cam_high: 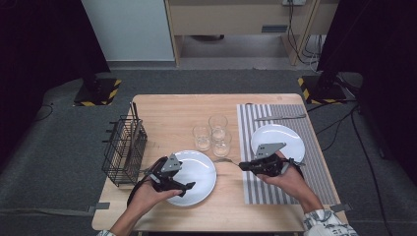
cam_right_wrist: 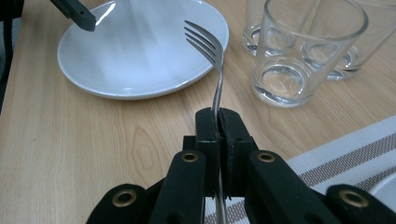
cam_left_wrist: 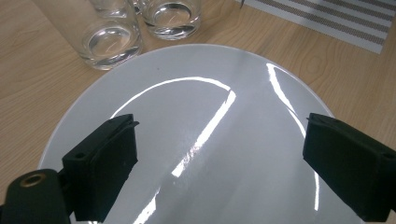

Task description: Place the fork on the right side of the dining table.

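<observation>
Item: fork (cam_right_wrist: 212,56), clamped by its handle in the closed jaws of the right gripper (cam_high: 242,165), tines held just off the right rim of the near plate (cam_high: 204,189).

Left gripper (cam_high: 189,186): jaws wide apart, empty, over the same plate.

Step, as we judge it: carrying the fork to its place beside this plate. Next we need to lower it flat onto the wood, clear of the glasses (cam_high: 212,133) behind the plate.

Hard to make out: the fork's handle end, buried between the pads; the basket's (cam_high: 124,150) contents.

wire basket (cam_high: 124,150), three glasses (cam_high: 212,135), striped placemat (cam_high: 314,167)
</observation>
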Available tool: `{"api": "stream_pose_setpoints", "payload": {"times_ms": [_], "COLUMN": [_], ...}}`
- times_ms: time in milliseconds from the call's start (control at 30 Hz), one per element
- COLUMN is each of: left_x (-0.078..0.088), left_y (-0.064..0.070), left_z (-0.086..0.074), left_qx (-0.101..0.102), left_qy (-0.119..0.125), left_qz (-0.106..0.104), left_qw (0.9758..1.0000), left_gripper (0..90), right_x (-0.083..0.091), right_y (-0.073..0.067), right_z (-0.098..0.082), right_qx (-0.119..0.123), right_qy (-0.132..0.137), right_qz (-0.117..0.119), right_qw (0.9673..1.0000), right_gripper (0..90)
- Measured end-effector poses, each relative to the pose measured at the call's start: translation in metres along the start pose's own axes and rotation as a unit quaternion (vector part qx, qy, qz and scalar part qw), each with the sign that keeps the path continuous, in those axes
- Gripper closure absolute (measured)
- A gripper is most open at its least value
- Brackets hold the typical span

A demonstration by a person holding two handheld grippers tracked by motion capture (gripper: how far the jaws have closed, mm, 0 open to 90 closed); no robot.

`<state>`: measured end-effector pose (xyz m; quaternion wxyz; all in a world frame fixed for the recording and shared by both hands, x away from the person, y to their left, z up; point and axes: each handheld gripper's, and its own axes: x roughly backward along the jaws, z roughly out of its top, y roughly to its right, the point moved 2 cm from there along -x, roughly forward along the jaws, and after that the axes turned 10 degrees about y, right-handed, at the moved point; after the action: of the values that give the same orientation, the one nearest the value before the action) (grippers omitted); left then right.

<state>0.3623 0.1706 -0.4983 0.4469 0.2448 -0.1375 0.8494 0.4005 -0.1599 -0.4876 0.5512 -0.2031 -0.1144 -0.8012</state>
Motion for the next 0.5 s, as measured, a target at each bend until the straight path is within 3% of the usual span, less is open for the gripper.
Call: {"api": "stream_pose_setpoints", "payload": {"times_ms": [500], "left_x": [-0.002], "left_y": [-0.001], "left_z": [-0.006], "left_qx": [-0.001], "left_qy": [-0.009], "left_qz": [0.004], "left_qw": [1.0000], "left_gripper": [6.3], "right_x": [0.017], "right_y": [0.003], "right_z": [-0.009], "right_qx": [-0.012], "right_qy": [0.009], "right_qz": [-0.021], "right_qw": [0.9997], "right_gripper": [87.7]}}
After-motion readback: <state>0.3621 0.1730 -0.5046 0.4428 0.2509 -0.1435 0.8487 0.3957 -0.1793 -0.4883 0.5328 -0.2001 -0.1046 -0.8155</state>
